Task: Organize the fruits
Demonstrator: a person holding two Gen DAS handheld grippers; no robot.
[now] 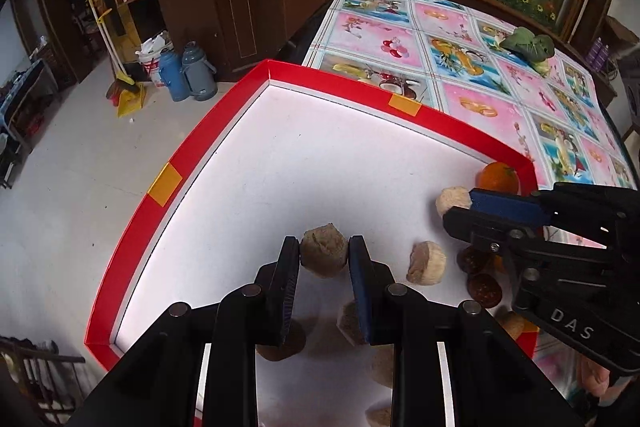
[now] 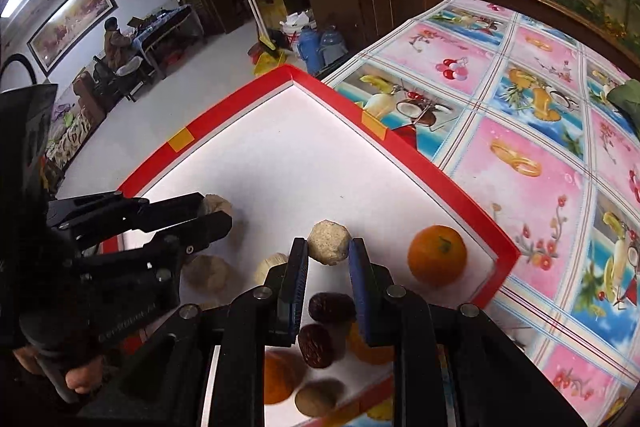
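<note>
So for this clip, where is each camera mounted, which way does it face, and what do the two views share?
Left wrist: on the left gripper, angled down into the red-rimmed tray; it grips a tan round fruit; the right gripper enters from the right.
Right wrist: on the right gripper, angled down at the same tray; it grips another tan fruit; the left gripper and some fingers show at left.
Shared: tray, orange, dates, patterned tablecloth.

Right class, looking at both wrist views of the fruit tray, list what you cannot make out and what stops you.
- Left wrist view: the fruits under the left gripper are covered by its jaws; kind and count unclear.
- Left wrist view: the right gripper hides part of the dark red fruits.
- Right wrist view: the green leafy item is cut off by the image edge.
</note>
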